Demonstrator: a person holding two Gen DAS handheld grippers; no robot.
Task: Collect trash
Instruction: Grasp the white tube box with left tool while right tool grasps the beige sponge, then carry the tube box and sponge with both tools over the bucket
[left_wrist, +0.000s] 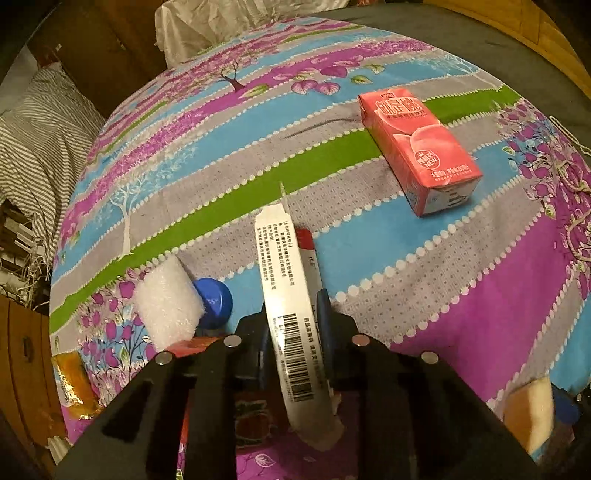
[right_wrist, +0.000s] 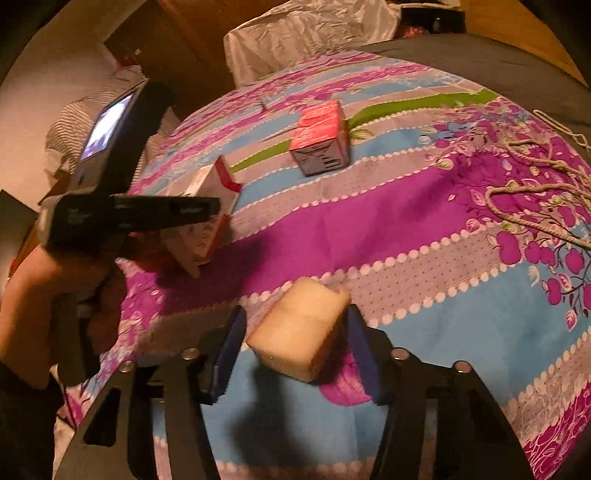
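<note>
Left wrist view: my left gripper clamps white carton. R gripper wide, jaws flanking foam block, w/o contact.

White carton clamped in left tool, pink carton beyond.

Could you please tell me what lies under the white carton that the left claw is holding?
Under the white carton, a blue bottle cap and white foam piece show to its left. Whatever lies directly beneath is covered.
</note>
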